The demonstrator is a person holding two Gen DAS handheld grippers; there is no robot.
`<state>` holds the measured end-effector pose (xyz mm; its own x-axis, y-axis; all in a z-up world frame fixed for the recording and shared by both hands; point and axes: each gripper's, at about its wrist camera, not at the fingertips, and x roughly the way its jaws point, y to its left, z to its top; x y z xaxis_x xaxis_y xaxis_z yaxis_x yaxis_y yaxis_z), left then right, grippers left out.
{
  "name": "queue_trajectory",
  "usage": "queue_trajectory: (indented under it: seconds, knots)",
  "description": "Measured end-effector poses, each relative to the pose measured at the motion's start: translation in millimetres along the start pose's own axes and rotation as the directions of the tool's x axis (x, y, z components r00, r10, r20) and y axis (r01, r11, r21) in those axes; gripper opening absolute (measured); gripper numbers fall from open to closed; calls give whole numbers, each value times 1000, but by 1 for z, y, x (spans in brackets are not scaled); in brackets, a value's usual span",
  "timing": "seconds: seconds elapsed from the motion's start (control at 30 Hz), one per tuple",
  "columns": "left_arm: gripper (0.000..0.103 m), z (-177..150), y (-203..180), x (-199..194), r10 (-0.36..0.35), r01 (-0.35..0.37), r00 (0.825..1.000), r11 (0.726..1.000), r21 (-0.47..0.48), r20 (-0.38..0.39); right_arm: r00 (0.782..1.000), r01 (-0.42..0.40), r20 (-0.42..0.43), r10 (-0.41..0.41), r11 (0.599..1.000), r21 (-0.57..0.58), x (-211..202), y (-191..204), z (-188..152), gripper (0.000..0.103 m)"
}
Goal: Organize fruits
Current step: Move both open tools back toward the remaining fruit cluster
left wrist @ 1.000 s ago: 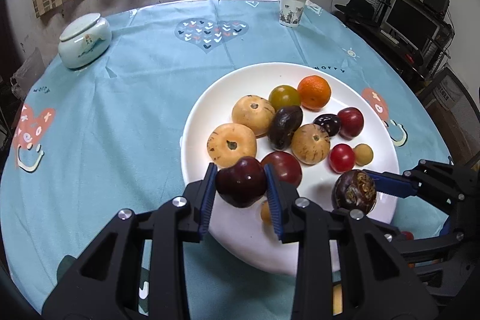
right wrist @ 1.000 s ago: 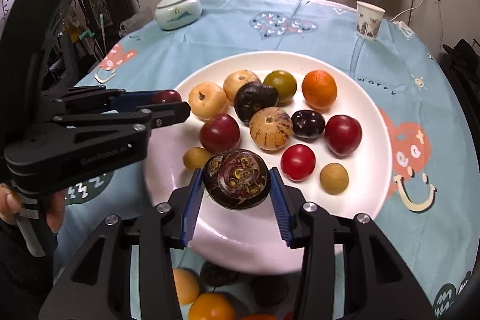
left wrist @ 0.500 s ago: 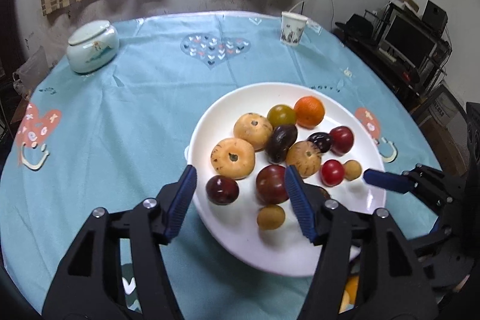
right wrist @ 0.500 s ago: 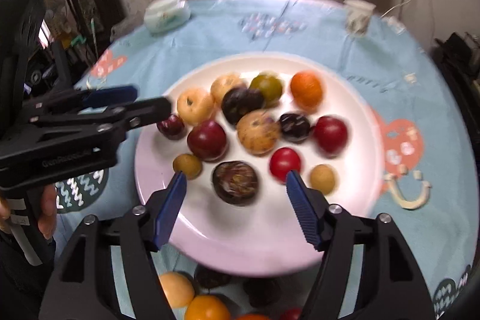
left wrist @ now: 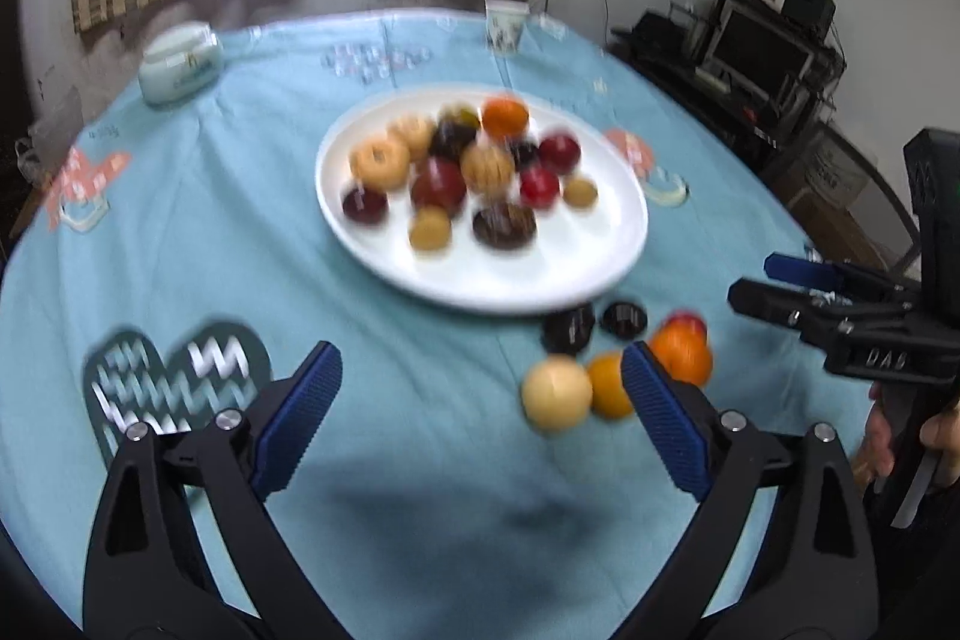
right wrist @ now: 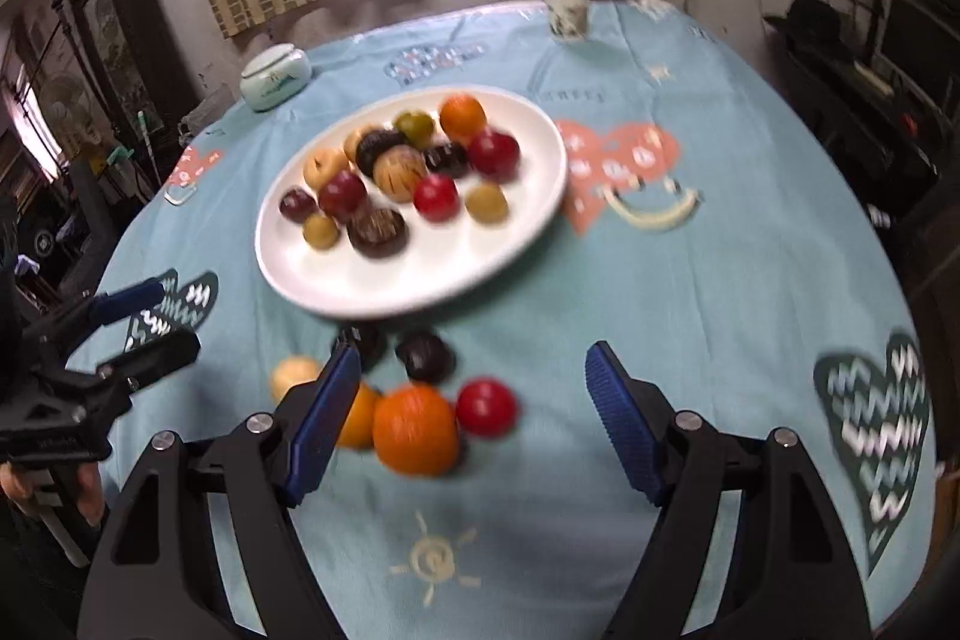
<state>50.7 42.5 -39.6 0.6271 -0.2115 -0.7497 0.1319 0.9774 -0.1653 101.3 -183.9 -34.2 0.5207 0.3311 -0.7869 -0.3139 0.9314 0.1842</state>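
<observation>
"DAS" on right hand-held gripper (left wrist: 780,274)

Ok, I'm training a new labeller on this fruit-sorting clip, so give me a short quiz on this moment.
1. True or false: the left gripper is gripping a fruit.
2. Where is the paper cup? A) on the white plate; B) on the tablecloth, beyond the plate; C) on the floor.
3. How many fruits lie loose on the tablecloth, off the plate?
Key: 1 false: its jaws are opening and grip nothing. 2 B. 3 six: two dark, two orange, one red, one cream.
</observation>
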Motion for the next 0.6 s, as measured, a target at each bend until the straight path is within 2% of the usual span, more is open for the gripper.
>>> queue_trajectory:
  seconds: [0.1, 0.23, 0.6]
  knots:
    - [96, -23, 2, 16, -12, 9, 996, 999, -35, -86, 999, -42, -29, 44, 998, 39, 1, -3, -22, 78]
    - [96, -37, 2, 17, -17, 11, 995, 998, -57, -103, 994, -109, -1, 109, 994, 11, -1, 8, -44, 78]
    - [96, -42, 2, 17, -23, 18, 993, 999, -49, -115, 997, -82, 0, 82, 996, -21, 7, 20, -44, 75]
